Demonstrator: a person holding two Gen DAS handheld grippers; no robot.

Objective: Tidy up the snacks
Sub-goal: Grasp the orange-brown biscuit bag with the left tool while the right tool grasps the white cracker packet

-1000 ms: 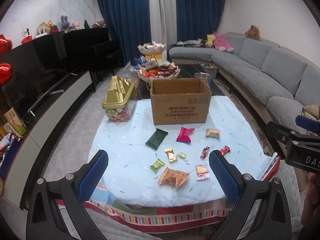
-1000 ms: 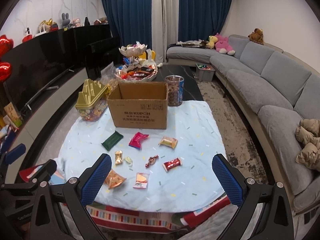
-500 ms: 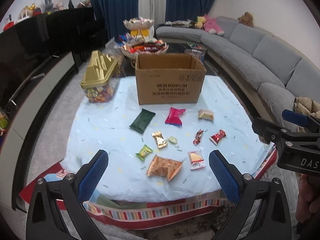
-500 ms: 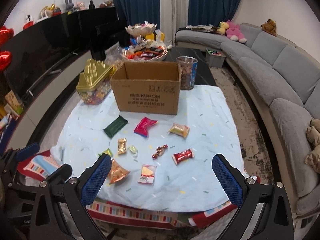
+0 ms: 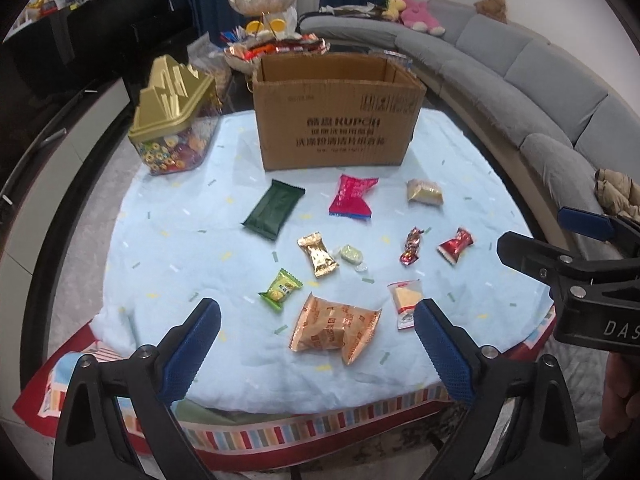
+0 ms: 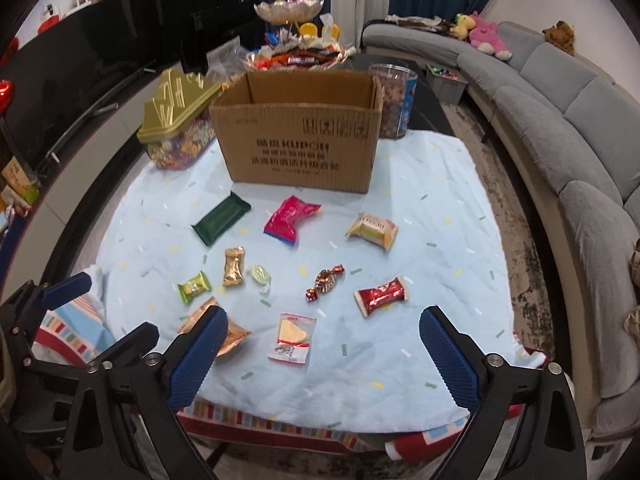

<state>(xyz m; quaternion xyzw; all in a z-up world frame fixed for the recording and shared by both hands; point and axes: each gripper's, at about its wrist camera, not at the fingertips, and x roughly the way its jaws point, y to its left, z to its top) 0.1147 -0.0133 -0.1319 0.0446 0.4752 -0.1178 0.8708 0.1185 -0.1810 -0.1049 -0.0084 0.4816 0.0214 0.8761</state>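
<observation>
Left claw (image 5: pixel 316 334) and right claw (image 6: pixel 322 342) both wide, jaws closing, gripping nothing, above the near edge of a pale blue cloth-covered desk (image 6: pixel 440 240), loose wrapped snacks (image 6: pixel 292 220) scattered in front of an open brown cardboard box (image 6: pixel 296 148), copper foil packet (image 5: pixel 334 326) lying between the left blue pads (image 5: pixel 192 344)

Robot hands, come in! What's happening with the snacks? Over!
Left gripper and right gripper closing slightly, nothing between the jaws. Snacks loose on blue cloth, none picked up. Cardboard box open behind them. Nothing in the way.
</observation>
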